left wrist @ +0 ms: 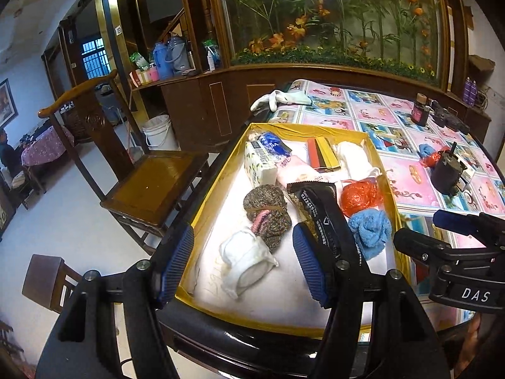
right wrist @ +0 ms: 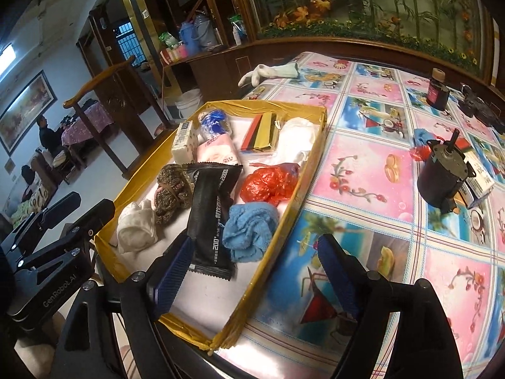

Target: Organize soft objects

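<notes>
A gold-rimmed box (left wrist: 221,170) (right wrist: 312,164) on the table holds soft things: a white sock roll (left wrist: 246,259) (right wrist: 137,227), a brown knit roll (left wrist: 268,214) (right wrist: 170,192), a black packet (left wrist: 318,202) (right wrist: 211,218), a blue cloth (left wrist: 371,229) (right wrist: 249,230), a red plastic bag (left wrist: 359,197) (right wrist: 268,183) and tissue packs (left wrist: 258,164) (right wrist: 217,153). My left gripper (left wrist: 243,268) is open and empty above the box's near end. My right gripper (right wrist: 252,278) is open and empty over the box's near right rim. A white glove (left wrist: 281,99) (right wrist: 268,72) lies at the table's far edge.
A patterned tablecloth (right wrist: 378,164) covers the table. A black motor (right wrist: 442,173) (left wrist: 448,170), a dark bottle (right wrist: 438,90), a small blue cloth with red plastic (right wrist: 419,142) and black devices (right wrist: 479,107) sit at the right. A wooden chair (left wrist: 151,183) stands left.
</notes>
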Available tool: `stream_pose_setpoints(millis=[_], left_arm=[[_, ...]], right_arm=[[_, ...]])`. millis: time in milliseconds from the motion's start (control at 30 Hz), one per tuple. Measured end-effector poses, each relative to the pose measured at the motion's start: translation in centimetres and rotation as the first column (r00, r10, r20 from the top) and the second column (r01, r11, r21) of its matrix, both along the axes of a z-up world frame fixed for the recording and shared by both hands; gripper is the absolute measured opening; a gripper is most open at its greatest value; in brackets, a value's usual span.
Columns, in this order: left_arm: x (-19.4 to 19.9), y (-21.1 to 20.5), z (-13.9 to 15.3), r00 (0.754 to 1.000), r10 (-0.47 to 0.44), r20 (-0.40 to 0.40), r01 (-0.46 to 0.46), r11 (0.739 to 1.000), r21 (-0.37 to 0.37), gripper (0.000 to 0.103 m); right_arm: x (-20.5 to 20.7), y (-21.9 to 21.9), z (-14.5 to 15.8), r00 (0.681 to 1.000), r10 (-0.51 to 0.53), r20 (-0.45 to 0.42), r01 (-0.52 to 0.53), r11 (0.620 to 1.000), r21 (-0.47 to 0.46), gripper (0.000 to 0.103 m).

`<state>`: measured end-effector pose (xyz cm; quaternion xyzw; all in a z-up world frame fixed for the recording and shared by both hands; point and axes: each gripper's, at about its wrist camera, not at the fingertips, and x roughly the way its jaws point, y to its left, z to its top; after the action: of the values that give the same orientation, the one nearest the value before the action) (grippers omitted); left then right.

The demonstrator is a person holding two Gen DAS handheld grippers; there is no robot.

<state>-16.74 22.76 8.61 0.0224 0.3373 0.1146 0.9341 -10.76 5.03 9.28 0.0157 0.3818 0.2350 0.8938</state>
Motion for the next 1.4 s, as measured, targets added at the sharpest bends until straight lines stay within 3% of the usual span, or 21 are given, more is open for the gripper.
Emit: stream_pose_setpoints(millis=[400,533,633,800,933,1100,1167,1333,1400], left_arm=[[0.1,-1.4,-0.1,0.999,-0.034,-0.032,0.033,0.999,-0.004,0.064],[0.1,-2.1,0.0,0.996,-0.076,-0.045,0.074,0.996,-0.041,0.064],[0.2,-2.7,0.4,0.991,-0.131,-0.040,0.127,0.988,-0.082,0.064],[0.9,-5.3,0.9,0.974,-0.222,-0.040,0.218,0.972,-0.085,0.064],[2.0,-7.4,1.0,0.950,-0.305,-0.060,0.294,0.945,-0.143,0.064],[5.2,-9.1,0.7,0.911,-0.396,-0.111,0.346,0.884,-0.314,0.064],[7.2,-9.8,1.0,0.894,-0.429,-0.129,0.352,0.851,-0.391,0.064],[12.3,-12.5,2.4,0.863,-0.485,-0.144,0.372,0.801,-0.469,0.064],[15.6,-14.1,2.8,0.846,-0.509,-0.158,0.377,0.781,-0.498,0.072]], right_arm=[[-0.6,-1.8,-0.1,1.000,-0.019,0.002,0.018,1.000,0.025,0.083],[-0.8,-3.5,-0.2,0.999,-0.035,0.002,0.035,0.998,0.043,0.083],[-1.0,-6.1,-0.4,0.998,-0.068,0.010,0.067,0.997,0.042,0.083],[-0.3,-13.1,-1.1,0.979,-0.204,-0.013,0.204,0.978,0.043,0.085],[1.2,-18.5,-1.2,0.947,-0.317,-0.053,0.320,0.945,0.071,0.085],[2.9,-23.4,-0.3,0.909,-0.412,-0.057,0.416,0.904,0.103,0.085],[3.3,-24.3,-0.2,0.901,-0.429,-0.063,0.434,0.894,0.112,0.085],[6.1,-26.3,-1.1,0.890,-0.445,-0.101,0.455,0.880,0.136,0.085],[7.6,-26.5,-1.6,0.888,-0.447,-0.111,0.459,0.877,0.139,0.085]])
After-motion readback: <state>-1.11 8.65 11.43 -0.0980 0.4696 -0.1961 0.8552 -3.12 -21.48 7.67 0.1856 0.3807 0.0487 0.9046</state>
